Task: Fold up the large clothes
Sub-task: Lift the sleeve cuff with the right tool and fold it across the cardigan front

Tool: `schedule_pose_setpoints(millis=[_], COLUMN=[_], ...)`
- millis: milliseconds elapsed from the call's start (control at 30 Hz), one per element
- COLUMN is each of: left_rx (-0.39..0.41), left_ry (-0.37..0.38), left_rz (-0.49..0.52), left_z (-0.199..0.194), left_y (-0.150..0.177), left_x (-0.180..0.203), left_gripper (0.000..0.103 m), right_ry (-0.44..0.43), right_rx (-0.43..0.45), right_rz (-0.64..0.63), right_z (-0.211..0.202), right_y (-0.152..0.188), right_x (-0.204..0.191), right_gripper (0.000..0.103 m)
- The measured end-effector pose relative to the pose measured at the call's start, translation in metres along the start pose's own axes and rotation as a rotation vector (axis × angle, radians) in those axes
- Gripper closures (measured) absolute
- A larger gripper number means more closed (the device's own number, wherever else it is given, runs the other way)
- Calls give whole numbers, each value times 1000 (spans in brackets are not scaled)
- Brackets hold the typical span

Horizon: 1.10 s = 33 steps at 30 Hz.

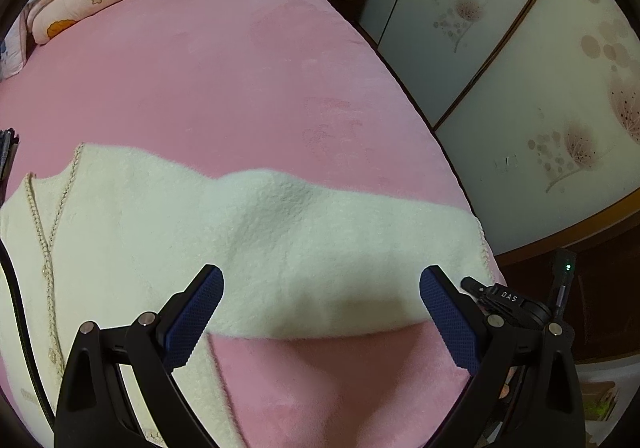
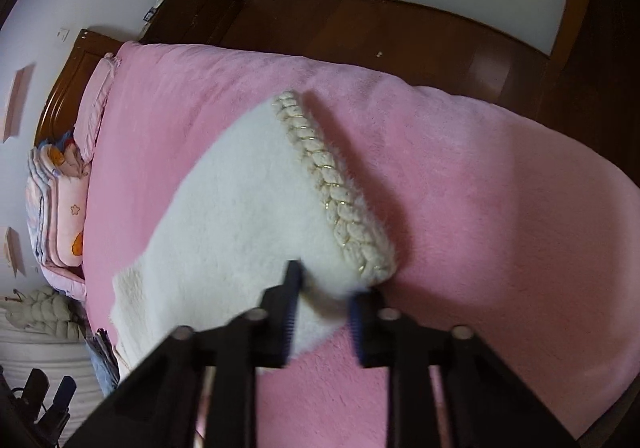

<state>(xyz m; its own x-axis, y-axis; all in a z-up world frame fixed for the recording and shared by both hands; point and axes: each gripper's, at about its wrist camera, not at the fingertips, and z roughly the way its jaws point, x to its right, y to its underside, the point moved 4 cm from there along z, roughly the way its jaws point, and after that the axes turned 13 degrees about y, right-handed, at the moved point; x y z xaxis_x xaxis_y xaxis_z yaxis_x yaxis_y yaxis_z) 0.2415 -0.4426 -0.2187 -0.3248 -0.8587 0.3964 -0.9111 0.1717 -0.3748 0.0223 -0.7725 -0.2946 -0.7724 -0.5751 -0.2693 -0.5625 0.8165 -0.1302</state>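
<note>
Across the near edge of the pink plush bed lies the fluffy cream-white knit cardigan with braided trim, its sleeve stretched sideways as the long axis, running from the body on my left out to the cuff on my right. My right hand-held gripper is at that braided cuff, clenched on its fuzzy corner. My left hand-held gripper hangs spread wide and empty just above the sleeve's middle, so the right is nearer to carry the cuff inward.
</note>
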Motion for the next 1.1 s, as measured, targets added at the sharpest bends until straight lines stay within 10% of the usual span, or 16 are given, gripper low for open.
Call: schedule_pose_setpoints(millis=[400,633,1100], left_rx=[55,153,206], left_ry=[-39,-78,-43], left_rz=[-52,-113,-292], left_z=[-71,-136,-175], left_y=[-3,6,40], left_x=[-43,-101,-286], left_gripper=[5,5,5], right_ry=[-105,-207,-141], right_rx=[216,285,186], right_rz=[-387,-676,-863], right_z=[-114,-158,-38], right_y=[18,84,258], right_x=[-110,-217,-349], right_gripper=[95,95,95])
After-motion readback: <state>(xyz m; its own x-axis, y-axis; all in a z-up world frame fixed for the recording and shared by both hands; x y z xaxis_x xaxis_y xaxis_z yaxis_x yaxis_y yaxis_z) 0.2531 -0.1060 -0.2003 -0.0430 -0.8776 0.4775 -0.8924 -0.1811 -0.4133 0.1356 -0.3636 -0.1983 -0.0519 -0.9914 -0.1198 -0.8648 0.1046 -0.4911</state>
